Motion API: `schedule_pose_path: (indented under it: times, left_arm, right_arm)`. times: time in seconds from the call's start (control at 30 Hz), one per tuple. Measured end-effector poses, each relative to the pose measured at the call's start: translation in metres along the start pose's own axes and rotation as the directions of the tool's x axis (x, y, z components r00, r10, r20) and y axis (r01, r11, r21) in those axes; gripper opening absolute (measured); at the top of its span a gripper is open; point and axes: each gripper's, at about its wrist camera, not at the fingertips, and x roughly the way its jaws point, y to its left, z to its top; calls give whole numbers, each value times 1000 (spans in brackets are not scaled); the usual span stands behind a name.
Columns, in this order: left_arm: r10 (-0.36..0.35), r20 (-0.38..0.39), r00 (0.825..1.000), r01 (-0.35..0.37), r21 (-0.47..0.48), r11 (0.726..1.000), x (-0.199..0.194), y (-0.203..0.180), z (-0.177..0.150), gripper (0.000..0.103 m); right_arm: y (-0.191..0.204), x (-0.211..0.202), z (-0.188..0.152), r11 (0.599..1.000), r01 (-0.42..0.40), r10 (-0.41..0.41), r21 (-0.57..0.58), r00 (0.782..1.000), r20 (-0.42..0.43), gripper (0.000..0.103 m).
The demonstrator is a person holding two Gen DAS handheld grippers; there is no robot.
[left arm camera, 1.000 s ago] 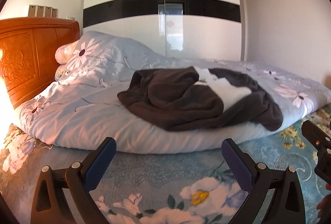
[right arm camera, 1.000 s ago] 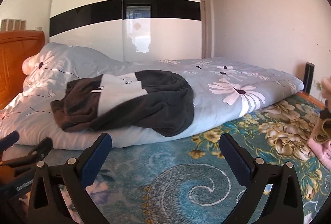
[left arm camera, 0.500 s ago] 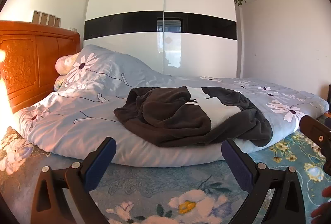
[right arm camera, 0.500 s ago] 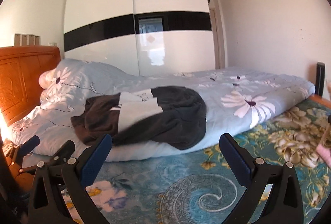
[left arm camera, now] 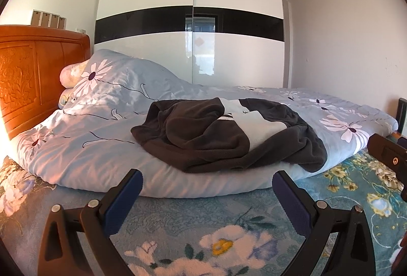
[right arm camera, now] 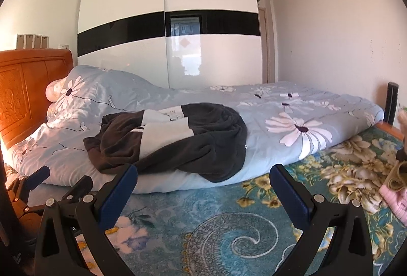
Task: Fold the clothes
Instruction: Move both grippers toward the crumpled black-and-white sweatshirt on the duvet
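A crumpled dark brown and white garment [left arm camera: 223, 136] [right arm camera: 175, 138] lies in a heap on a pale blue flowered duvet [left arm camera: 96, 148] [right arm camera: 292, 123] on the bed. My left gripper [left arm camera: 207, 202] is open, low over the floral blanket in front of the garment, with nothing between its blue pads. My right gripper [right arm camera: 203, 197] is open too, a short way before the garment's near edge. The left gripper's fingers [right arm camera: 38, 178] show at the left edge of the right wrist view. The right gripper's body [left arm camera: 386, 151] shows at the right edge of the left wrist view.
A teal floral blanket [right arm camera: 229, 232] covers the near part of the bed. An orange wooden headboard [left arm camera: 28, 77] stands at the left, with a pillow [left arm camera: 71, 72] under the duvet. A white and black wardrobe [left arm camera: 190, 34] fills the far wall. A pink item [right arm camera: 396, 194] lies at the right.
Both cameras have tilted upward and drawn slightly back, so the garment and bed sit lower in view and more wall and ceiling show. Both grippers stay open.
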Motion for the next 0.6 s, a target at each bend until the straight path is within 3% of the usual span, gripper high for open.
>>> schedule_pose_path:
  times: [0.6]
  left_arm:
    - [11,-36,999,-11,21,1000,6,0,-3,103]
  right_arm:
    - [6,10,-6,999,-20,18,-27,998,-67,103]
